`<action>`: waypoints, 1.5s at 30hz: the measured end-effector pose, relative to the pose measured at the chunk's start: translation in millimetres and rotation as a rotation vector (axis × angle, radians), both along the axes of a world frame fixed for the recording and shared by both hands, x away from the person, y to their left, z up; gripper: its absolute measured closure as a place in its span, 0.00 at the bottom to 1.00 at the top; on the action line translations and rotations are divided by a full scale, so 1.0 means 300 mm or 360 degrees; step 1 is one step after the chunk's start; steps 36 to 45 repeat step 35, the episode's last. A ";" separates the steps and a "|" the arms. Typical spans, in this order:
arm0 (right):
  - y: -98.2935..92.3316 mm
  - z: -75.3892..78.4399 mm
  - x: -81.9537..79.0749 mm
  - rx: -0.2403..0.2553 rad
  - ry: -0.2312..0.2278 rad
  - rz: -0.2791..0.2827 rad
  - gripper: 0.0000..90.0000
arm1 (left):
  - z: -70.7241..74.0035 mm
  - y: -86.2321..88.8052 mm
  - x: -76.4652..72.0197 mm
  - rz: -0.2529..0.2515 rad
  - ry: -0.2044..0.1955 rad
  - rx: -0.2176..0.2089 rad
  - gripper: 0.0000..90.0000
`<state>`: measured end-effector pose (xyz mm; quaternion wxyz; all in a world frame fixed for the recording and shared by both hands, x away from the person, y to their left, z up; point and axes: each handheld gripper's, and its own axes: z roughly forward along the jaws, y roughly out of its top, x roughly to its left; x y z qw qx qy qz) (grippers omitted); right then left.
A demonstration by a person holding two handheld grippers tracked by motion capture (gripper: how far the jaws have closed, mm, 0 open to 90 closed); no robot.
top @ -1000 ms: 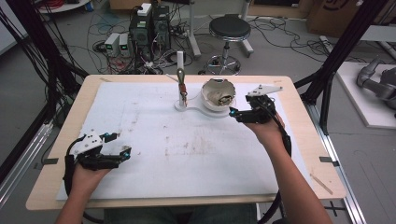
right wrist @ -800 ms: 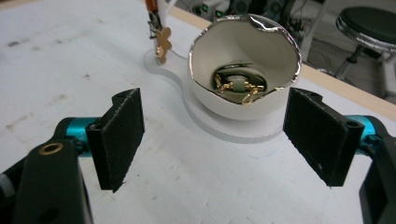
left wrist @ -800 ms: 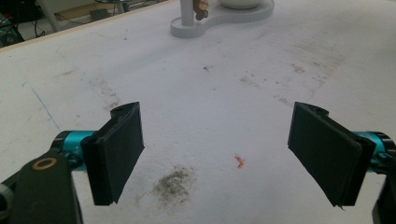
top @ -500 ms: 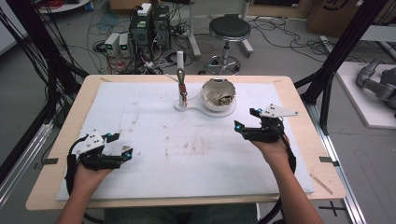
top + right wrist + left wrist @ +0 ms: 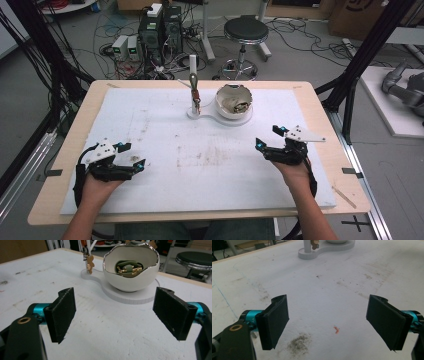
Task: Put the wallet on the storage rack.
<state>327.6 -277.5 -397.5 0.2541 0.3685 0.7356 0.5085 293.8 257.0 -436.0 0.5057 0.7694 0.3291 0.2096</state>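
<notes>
A person's two hands rest low at the near edge of a work table, each holding a gripper. The left gripper (image 5: 131, 156) sits near the front-left corner, jaws spread wide w/ nothing between them, aimed toward the table's middle. The right gripper (image 5: 268, 138) sits at the front right, forearm angled in from the bottom edge, jaws also spread wide and empty, pointing toward the bowl (image 5: 131, 267).

The bowl, white w/ a jagged eggshell-like rim, stands on a flat white base (image 5: 130, 296) at the table's far centre, well apart from both grippers. Inside it lies a green thing w/ gold bits (image 5: 128, 268). On the same base, just left of the bowl, rises a thin white post (image 5: 193, 80); a small brown charm (image 5: 89, 263) hangs from it.

The table (image 5: 320, 107) is light wood, covered by a white sheet (image 5: 150, 125) w/ grey smudges and a tiny orange scrap (image 5: 336, 330) between the left jaws. Behind the table: a black stool (image 5: 245, 29), computer boxes (image 5: 161, 30), loose cables on a grey floor.
</notes>
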 end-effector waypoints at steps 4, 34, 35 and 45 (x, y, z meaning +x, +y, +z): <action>-0.002 -0.018 -0.001 -0.0014 0.0026 0.0009 0.21 | -0.002 -0.009 0.005 -0.0014 0.0005 -0.0002 0.20; 0.002 -0.040 -0.006 -0.0087 0.0042 0.0023 0.21 | -0.009 -0.013 0.010 -0.0038 0.0024 -0.0009 0.20; 0.002 -0.041 -0.004 -0.0086 0.0042 0.0026 0.21 | -0.010 -0.014 0.011 -0.0038 0.0024 -0.0013 0.20; 0.002 -0.041 -0.004 -0.0086 0.0042 0.0026 0.21 | -0.010 -0.014 0.011 -0.0038 0.0024 -0.0013 0.20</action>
